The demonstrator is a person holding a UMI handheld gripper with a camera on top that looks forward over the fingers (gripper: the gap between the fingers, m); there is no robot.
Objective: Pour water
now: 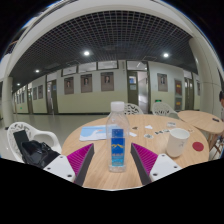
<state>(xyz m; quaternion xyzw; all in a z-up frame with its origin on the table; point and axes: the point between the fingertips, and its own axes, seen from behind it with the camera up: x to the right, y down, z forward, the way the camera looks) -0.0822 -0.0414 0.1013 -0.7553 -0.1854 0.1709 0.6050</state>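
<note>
At the lower left of the frame a white chair (22,140) stands beside the table with a dark bag (38,152) lying on its seat. Just right of it comes the round wooden table (100,170), which fills the lower middle of the frame. The gripper (118,158) reaches over it, its two fingers showing their magenta pads (80,157) on either side of a clear water bottle (118,138) with a white cap and a blue label. The bottle stands upright between the fingers in the centre of the frame; whether the pads press on it or leave a gap cannot be told. Behind the bottle a pale blue sheet (94,132) lies on the tabletop. Further right, beyond the right finger, stands a white cup (178,140), and at the far right a small red object (198,147) rests near the table's rim.
</note>
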